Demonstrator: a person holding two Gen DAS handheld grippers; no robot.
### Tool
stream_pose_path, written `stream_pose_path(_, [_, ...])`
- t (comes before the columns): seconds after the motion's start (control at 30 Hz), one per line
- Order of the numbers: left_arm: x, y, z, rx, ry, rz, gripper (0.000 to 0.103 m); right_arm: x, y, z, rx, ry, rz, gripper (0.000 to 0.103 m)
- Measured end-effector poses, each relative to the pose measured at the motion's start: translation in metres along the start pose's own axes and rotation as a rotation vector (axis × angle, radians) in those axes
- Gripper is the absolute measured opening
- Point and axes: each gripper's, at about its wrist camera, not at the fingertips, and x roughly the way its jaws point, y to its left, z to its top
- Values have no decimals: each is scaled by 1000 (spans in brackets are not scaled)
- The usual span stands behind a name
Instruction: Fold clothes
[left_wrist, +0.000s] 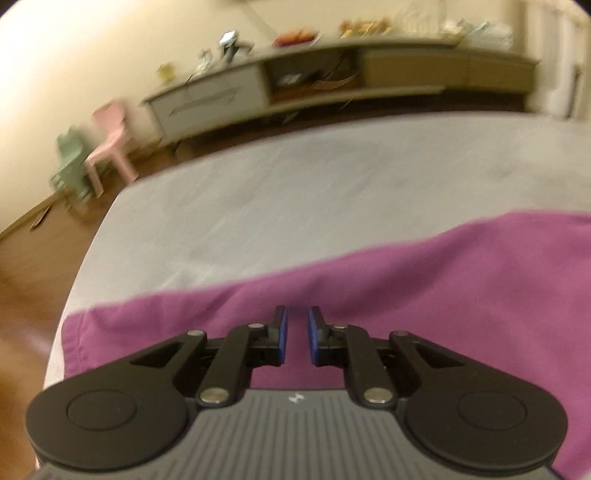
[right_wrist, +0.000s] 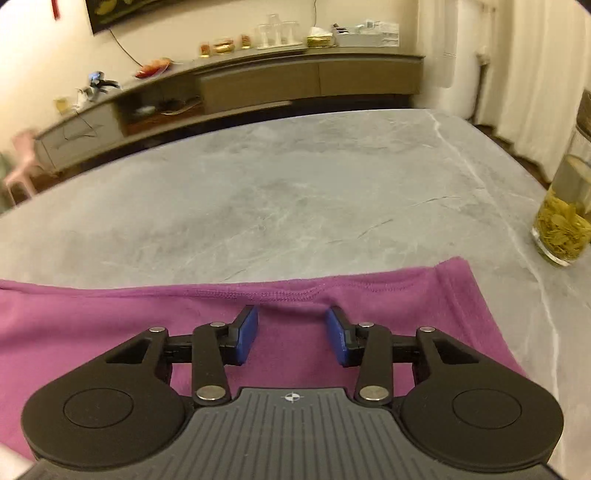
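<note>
We have a purple garment (right_wrist: 110, 325) spread flat on the grey marble-look table (right_wrist: 295, 192), its stitched hem running along the far edge and one corner near the table's right side. Our right gripper (right_wrist: 291, 328) hangs just over that hem with its blue pads (right_wrist: 247, 332) well apart, nothing between them. Our left gripper (left_wrist: 296, 334) sits over the cloth further left, pads (left_wrist: 281, 332) drawn close with a narrow gap showing; we see no fabric pinched there, though that view is blurred. We judge the step to be taking hold of the far edge for a fold. To do it well, we should lower both tips onto the hem, catch every layer, and lift evenly. A glass of tea (right_wrist: 565, 206) stands to the right, so we should keep our sweep away from it.
</note>
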Motion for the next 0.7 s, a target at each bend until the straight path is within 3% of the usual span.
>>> stream_pose_path(0.1, [-11,-46,10,44,-44,-150,15,-23,-21,-4,40,-87,-6,45])
stream_pose_path(0.13, [-8,-59,11,68,-37,-158,15,-24,-28,-5,56,-93,-6,45])
stream_pose_path(0.23, [8,-93,12,139,2,-121,15,-6,-34,-17,14,-47,-95,46])
stream_pose_path(0.3, [17,-109,12,173,18,-95,15,-3,-36,-20,-27,-99,-91,49])
stream_pose_path(0.43, [19,-114,14,185,30,-67,14,-15,-47,-17,34,-160,-54,48])
stream_pose_path(0.53, [20,-122,12,225,23,-32,12,-11,-56,-15,28,-178,-78,48])
stream_pose_path(0.63, [21,-118,16,204,40,-23,12,3,-55,-21,-32,-168,-123,48])
stream_pose_path(0.7, [14,-116,24,168,32,-43,14,-7,-62,-17,17,-178,-101,50])
